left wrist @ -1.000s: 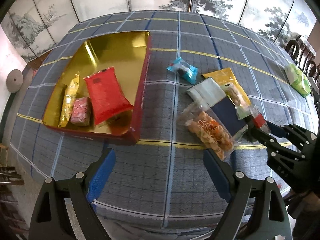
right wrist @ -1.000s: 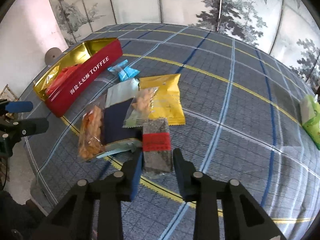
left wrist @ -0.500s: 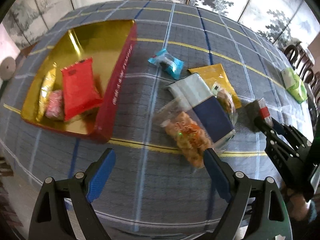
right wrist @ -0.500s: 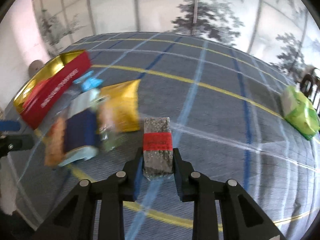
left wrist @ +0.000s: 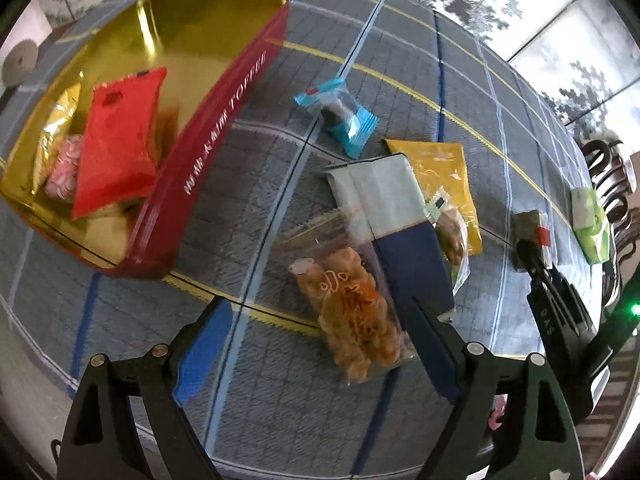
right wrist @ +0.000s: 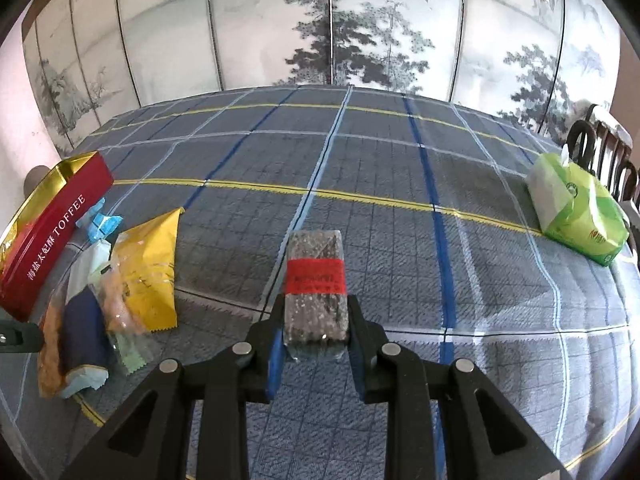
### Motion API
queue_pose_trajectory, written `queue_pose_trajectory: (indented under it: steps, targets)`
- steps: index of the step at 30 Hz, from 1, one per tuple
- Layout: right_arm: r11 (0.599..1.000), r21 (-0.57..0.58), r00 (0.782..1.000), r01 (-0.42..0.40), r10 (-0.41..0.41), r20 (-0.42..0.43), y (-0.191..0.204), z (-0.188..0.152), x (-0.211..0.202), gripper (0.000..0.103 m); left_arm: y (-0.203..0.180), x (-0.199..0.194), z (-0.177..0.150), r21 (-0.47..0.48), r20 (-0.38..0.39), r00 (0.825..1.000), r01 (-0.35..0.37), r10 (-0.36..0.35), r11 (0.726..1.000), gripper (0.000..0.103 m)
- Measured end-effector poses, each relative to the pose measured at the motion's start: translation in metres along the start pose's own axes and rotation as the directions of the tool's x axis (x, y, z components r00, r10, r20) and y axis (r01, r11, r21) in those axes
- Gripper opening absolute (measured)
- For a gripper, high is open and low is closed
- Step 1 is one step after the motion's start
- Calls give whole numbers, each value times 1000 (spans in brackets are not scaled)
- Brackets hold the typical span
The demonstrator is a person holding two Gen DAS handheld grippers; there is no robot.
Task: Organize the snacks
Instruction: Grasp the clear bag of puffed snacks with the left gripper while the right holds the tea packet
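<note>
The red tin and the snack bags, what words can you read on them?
"TOFFEE", after a row of Chinese characters too small for me to read: side of the red tin.
Red band on the dark snack bar in the right claw: print blurred.
Green pack: logo too small.

i'm looking at a home dining room: a tabletop (right wrist: 400, 160) under a blue-grey plaid cloth, a folding screen (right wrist: 320, 28) painted with ink pines and mountains behind it, dark carved wooden chairs (right wrist: 600, 148) at the right edge, and a green tissue pack (right wrist: 576, 216) lying nearby.
</note>
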State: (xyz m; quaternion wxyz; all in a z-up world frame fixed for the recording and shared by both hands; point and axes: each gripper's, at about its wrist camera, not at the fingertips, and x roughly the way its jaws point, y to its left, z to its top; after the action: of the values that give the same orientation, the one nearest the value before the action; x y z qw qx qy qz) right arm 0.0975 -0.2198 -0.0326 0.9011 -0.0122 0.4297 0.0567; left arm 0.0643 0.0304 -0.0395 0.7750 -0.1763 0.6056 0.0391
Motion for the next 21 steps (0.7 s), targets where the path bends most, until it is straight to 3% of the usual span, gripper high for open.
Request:
queue_pose_trajectory:
  steps: [7, 10, 12, 21]
  targets:
    - [999, 21, 1000, -25, 26, -14, -4, 0, 4, 27, -8, 11, -1, 3, -27, 999, 17, -17, 1000, 69]
    - [999, 21, 1000, -25, 25, -13, -5, -1, 4, 27, -10, 11, -1, 18, -15, 1000, 24, -24, 1000, 60]
    - [999, 21, 1000, -25, 26, -13, -4, -1, 4, 27, -12, 11, -1, 29, -10, 999, 40, -39, 999, 48]
    - [1000, 19, 1000, -23, 23, -13, -4, -1, 4, 27, -15, 6, -7, 118, 16, 1000, 21, -23, 993, 36]
